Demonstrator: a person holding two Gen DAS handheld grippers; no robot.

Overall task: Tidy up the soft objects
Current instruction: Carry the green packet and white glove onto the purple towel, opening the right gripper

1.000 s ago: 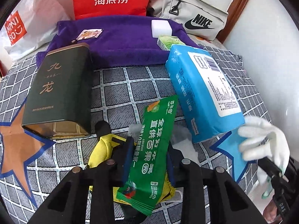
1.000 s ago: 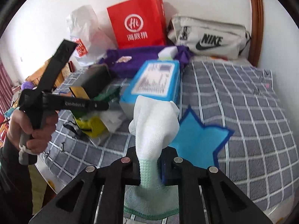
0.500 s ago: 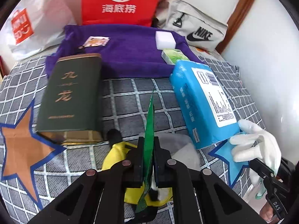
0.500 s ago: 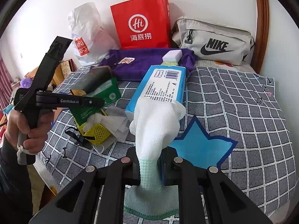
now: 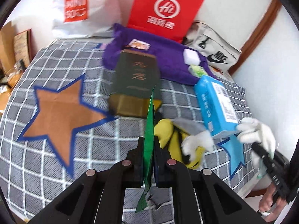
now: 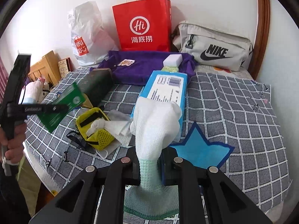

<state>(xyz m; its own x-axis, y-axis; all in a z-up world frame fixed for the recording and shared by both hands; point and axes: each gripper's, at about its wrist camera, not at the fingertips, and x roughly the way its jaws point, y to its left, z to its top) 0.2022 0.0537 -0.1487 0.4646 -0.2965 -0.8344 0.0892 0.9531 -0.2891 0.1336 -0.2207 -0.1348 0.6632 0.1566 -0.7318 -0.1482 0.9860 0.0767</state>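
Item 1 — green sachet (image 5: pixel 149 130): flat foil packet, pinched edge-on in the left gripper (image 5: pixel 149 160), whose fingers are pressed together on it; lifted clear of the bed (image 5: pixel 78 153). Long axis runs along the fingers, most of its length ahead of the tips, a short tail hanging behind. In the right wrist view it shows broadside at far left.

Item 2 — white knit glove (image 6: pixel 155 123): cuff clamped in the right gripper (image 6: pixel 150 166), fingers closed on the green-edged wrist band; the glove's body stands up and flops forward over the near end of the blue tissue pack (image 6: pixel 166 85).

Item 3 — yellow mesh pouch (image 6: pixel 93 127) with crumpled white tissue (image 6: pixel 119 128): lying loose on the bed, between the dark green tin (image 6: pixel 95 84) and the tissue pack.

Placement note: both hands are loaded, so the next move is judged a set-down. The sachet lies nearest the orange star patch (image 5: pixel 58 112), ahead and left of the left fingers; the glove sits just behind the blue star patch (image 6: pixel 201 151), ahead and right of the right fingers
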